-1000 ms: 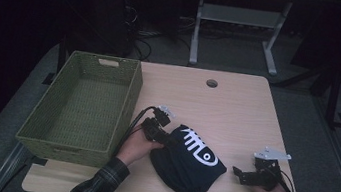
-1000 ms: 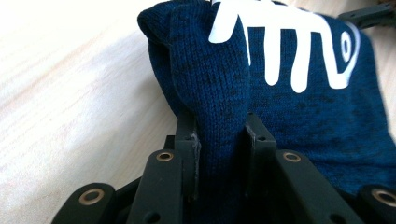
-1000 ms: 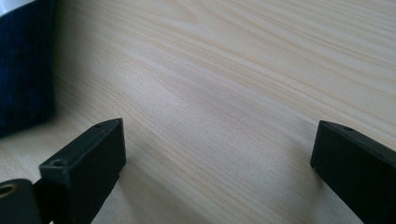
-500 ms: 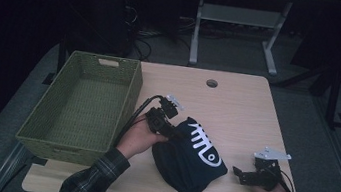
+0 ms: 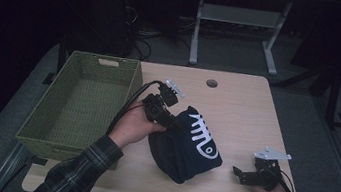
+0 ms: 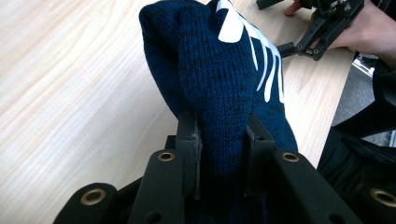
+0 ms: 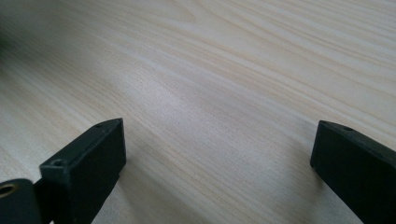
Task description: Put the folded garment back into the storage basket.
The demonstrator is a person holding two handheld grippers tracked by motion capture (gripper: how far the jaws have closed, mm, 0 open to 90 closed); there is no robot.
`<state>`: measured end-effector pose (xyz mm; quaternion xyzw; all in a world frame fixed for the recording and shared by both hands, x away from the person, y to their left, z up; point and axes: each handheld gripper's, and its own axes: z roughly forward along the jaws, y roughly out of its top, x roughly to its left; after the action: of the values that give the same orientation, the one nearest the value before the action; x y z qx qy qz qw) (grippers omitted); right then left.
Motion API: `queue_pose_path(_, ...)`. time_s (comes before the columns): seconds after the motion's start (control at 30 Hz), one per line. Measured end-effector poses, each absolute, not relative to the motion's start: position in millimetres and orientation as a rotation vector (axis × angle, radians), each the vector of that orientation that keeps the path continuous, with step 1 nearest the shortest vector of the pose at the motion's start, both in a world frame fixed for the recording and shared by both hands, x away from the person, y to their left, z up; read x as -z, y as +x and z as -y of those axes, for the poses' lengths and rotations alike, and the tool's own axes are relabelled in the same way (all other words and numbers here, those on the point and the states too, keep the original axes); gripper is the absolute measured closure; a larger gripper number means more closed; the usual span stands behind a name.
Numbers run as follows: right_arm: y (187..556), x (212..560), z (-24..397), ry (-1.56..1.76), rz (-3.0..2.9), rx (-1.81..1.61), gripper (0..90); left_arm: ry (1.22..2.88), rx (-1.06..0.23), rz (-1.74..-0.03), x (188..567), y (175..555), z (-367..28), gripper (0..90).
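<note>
A dark blue knit hat (image 5: 187, 144) with a white fishbone design hangs partly lifted over the wooden table (image 5: 238, 105). My left gripper (image 5: 170, 121) is shut on the hat's upper left edge; in the left gripper view the blue knit (image 6: 219, 93) is pinched between both jaws (image 6: 219, 149). The hat's lower end still rests on the table. My right gripper (image 5: 240, 175) sits at the table's front right, apart from the hat, jaws wide open over bare wood (image 7: 219, 140).
An empty green woven basket (image 5: 33, 127) stands at the table's left, just left of my left hand. A round cable hole (image 5: 211, 83) lies at the table's back edge. Dark floor and a white table frame (image 5: 235, 19) lie beyond.
My left gripper has risen and moved back and right, pulling the hat's edge up with it. The right gripper has stayed in place.
</note>
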<state>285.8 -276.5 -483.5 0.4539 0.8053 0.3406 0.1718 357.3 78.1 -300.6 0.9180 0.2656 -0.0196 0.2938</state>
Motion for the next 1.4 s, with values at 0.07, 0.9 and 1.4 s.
queue_pose_path(0.07,285.8,483.5,276.5,1.288,-2.286,-0.967,3.0,2.445,0.051,-0.71,295.2,357.7,-81.0,72.9)
queue_pose_path(0.9,285.8,483.4,276.5,1.288,-2.286,-0.966,3.0,2.375,0.003,-0.808,216.7,358.9,-151.9,72.9)
queue_pose_path(1.4,285.8,483.5,276.5,1.288,-2.285,-0.967,3.0,2.301,-0.135,-0.928,175.2,350.1,-216.0,72.9)
